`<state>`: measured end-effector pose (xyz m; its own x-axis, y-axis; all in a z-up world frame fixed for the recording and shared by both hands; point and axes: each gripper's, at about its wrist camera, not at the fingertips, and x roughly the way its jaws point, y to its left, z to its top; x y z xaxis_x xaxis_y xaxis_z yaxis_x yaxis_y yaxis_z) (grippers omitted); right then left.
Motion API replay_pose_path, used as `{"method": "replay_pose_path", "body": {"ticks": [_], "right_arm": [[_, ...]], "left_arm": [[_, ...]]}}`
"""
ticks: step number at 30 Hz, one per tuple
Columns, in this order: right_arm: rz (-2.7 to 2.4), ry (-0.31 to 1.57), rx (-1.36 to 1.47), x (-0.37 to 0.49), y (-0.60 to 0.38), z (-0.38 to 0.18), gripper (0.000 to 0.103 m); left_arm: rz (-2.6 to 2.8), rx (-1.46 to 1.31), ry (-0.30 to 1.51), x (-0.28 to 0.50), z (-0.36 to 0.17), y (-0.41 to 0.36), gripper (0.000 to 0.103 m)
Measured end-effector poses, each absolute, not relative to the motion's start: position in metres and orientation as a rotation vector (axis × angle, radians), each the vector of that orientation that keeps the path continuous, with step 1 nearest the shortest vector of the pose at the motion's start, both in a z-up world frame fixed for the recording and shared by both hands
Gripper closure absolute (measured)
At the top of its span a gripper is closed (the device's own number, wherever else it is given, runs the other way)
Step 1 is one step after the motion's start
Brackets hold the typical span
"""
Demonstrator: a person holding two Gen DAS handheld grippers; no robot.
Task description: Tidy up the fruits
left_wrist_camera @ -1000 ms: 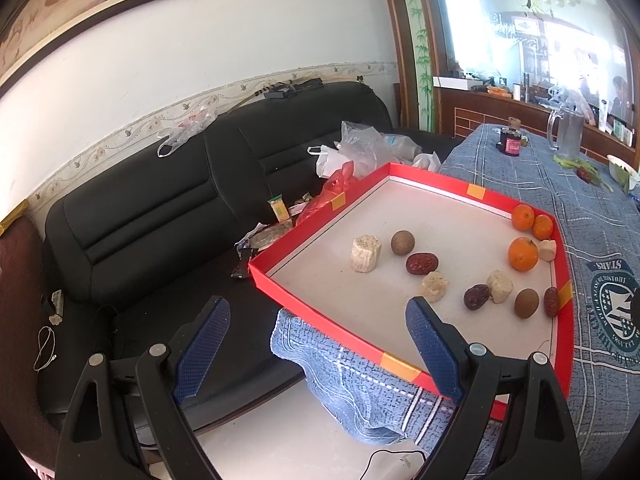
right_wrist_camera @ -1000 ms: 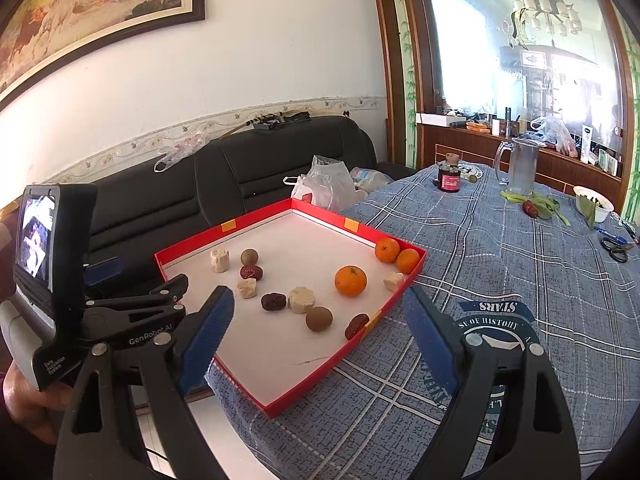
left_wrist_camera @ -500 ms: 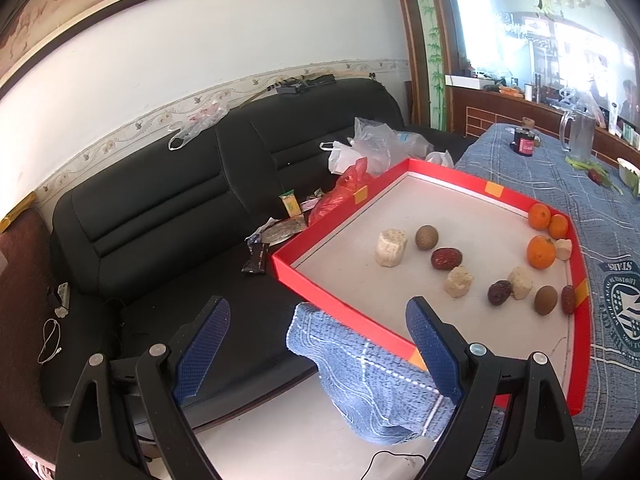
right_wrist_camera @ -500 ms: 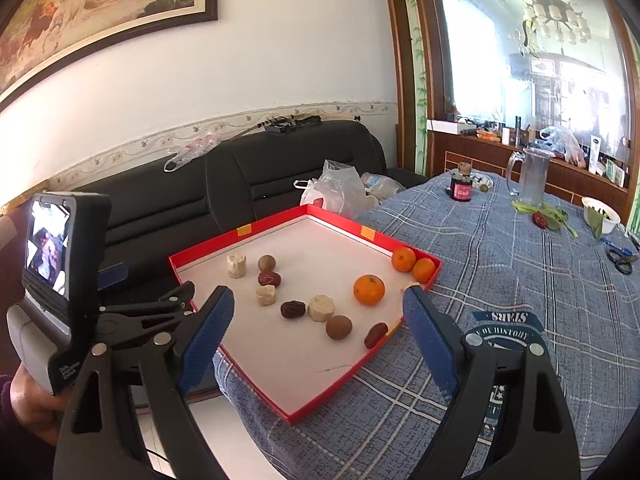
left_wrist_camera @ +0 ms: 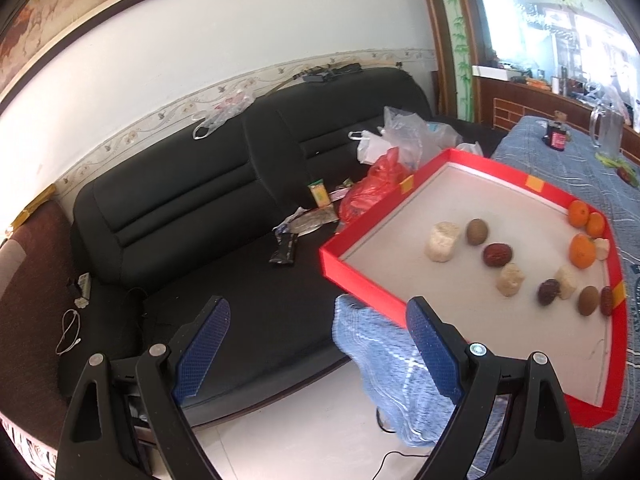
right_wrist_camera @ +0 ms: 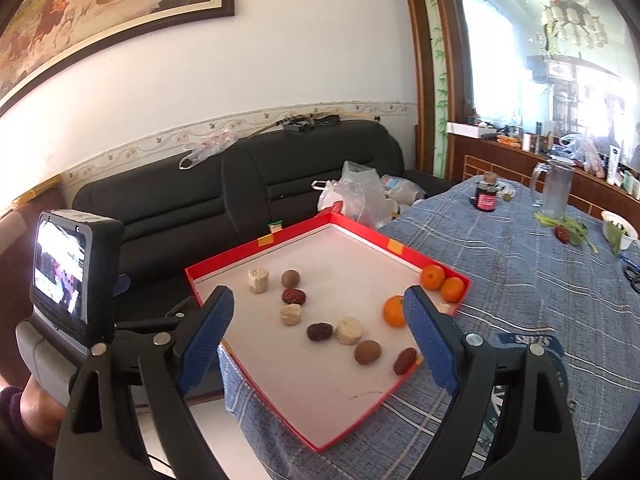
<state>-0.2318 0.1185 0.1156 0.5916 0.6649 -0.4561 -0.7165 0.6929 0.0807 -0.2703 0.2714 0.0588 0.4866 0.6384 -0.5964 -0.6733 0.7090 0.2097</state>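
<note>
Blue plaid tablecloth [right_wrist_camera: 532, 292] carries red tray [right_wrist_camera: 404, 250] of fruits; left gripper [left_wrist_camera: 316, 344] and right gripper [right_wrist_camera: 320, 328] both spread apart, empty.

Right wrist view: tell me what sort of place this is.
Most likely a home living and dining room: a black sofa, a framed painting on the wall, and a table under a blue plaid cloth.

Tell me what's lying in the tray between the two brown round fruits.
In the right wrist view, between the far brown fruit and the near one lie a red date, a pale chunk, a dark date and another pale chunk.
</note>
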Motion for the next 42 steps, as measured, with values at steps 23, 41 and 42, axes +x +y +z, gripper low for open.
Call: {"method": "replay_pose_path", "body": {"ticks": [23,41,42], "right_arm": [[0.756,0.512,-0.236,-0.197,0.173,0.102,0.016],[0.869,0.488,-0.183,-0.192,0.155,0.110,0.016],[0.871,0.483,-0.174,-0.192,0.150,0.111,0.016]], "left_arm": [[0.858,-0.049,0.676,-0.232,0.059,0.321,0.013],[0.910,-0.020,0.640,-0.244,0.092,0.288,0.013],[0.913,-0.014,0.633,-0.245,0.094,0.284,0.013]]}}
